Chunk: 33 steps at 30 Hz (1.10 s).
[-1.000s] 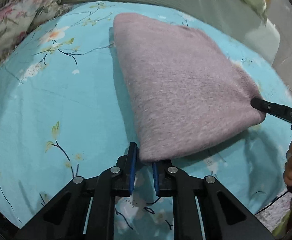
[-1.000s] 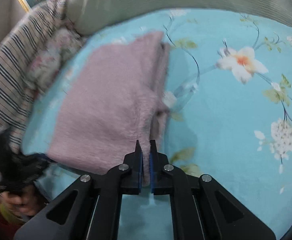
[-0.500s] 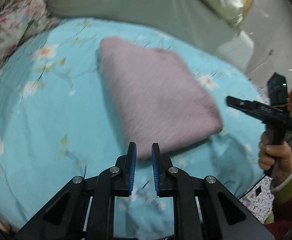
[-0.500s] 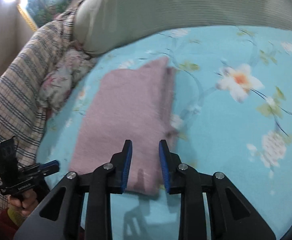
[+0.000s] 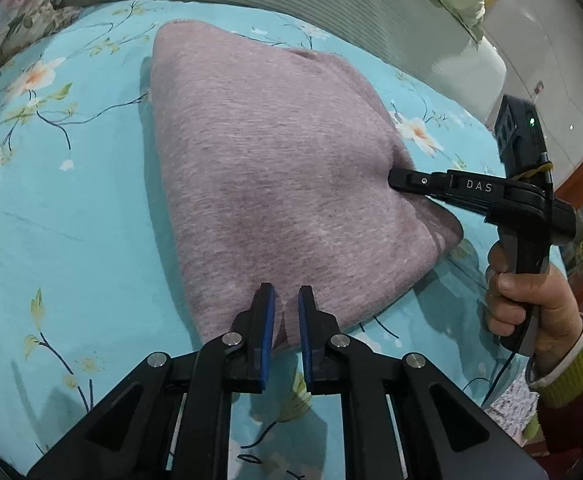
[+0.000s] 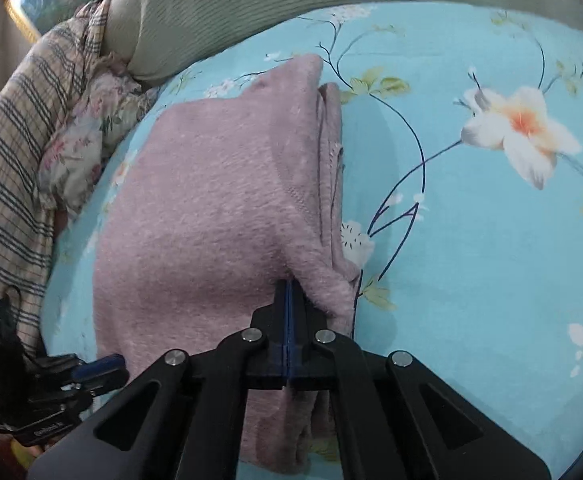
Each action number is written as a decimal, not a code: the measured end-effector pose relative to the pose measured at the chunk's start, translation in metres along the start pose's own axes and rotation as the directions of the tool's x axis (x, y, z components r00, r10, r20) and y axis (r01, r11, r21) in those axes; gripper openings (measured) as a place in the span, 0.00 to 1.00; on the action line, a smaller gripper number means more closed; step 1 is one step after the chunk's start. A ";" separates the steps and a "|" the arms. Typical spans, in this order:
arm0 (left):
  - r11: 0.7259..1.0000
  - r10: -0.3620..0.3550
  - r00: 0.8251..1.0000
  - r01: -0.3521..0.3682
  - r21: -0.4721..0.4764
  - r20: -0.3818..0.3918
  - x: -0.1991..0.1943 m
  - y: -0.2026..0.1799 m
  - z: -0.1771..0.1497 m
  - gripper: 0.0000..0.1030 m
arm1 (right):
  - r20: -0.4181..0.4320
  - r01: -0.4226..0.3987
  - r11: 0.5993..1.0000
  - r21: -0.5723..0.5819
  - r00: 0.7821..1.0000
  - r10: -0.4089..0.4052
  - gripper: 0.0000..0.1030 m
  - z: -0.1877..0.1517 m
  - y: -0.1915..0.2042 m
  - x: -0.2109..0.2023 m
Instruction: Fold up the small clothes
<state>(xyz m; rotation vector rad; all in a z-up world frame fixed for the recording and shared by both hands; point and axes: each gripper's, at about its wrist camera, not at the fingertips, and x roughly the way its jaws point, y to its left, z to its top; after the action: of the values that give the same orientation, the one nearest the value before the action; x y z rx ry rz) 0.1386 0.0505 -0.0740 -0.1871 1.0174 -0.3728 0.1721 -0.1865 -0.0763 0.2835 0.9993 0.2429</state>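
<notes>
Left wrist view: I see my left tongs (image 5: pixel 284 300) at the near edge of a folded mauve garment (image 5: pixel 275 184) that lies flat on a bed with a turquoise floral sheet (image 5: pixel 71 208).
Left tongs: closing, with a narrow gap between the blue pads; a little of the garment's edge sits in that gap, but I judge the pads are not pressing it yet.
Right tongs: seen from the left view, they (image 5: pixel 395 180) dig into the garment's right side; in the right wrist view (image 6: pixel 288 292) they are pressed together, with fuzzy fabric bunched around the tips. I take it as a pinch on the garment.
Why held so: I judge that I am taking one folded edge at two spots, so the cloth comes up evenly for another fold.
Garment state: already doubled over; layered edges (image 6: pixel 329 184) show along its right side.
Surroundings: a ribbed green cushion (image 6: pixel 251 4) at the far side, a plaid cloth (image 6: pixel 15 168) and a floral pillow (image 6: pixel 79 148) to the left.
In the way: nothing lies on the garment; the pillow and plaid cloth crowd its left side.
</notes>
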 end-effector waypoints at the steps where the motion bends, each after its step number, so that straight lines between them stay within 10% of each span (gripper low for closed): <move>1: 1.000 0.000 1.000 0.000 -0.001 -0.002 0.000 0.001 0.001 0.10 | 0.002 -0.003 1.000 0.007 1.000 0.003 0.00 -0.001 0.000 -0.002; 9: 1.000 -0.006 1.000 0.006 -0.021 -0.017 0.003 0.002 0.005 0.10 | 0.015 -0.068 0.994 -0.084 0.997 0.069 0.03 -0.019 0.026 -0.040; 15: 1.000 0.002 1.000 -0.003 -0.013 -0.027 0.001 -0.001 0.004 0.11 | -0.082 0.027 0.997 -0.071 0.996 -0.033 0.00 -0.044 0.011 -0.019; 23: 0.999 0.012 0.998 -0.010 -0.031 0.057 -0.037 0.005 0.025 0.13 | 0.070 -0.008 0.997 -0.072 0.997 0.013 0.03 0.019 0.028 -0.045; 33: 0.995 0.062 0.993 -0.054 -0.084 0.096 -0.019 0.023 0.075 0.13 | 0.031 0.065 0.998 0.016 0.997 -0.065 0.01 0.066 0.003 0.027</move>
<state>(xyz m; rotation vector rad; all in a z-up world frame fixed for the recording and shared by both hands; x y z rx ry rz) 0.1987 0.0773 -0.0272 -0.2467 0.9391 -0.2666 0.2420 -0.1823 -0.0632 0.2674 0.9779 0.1710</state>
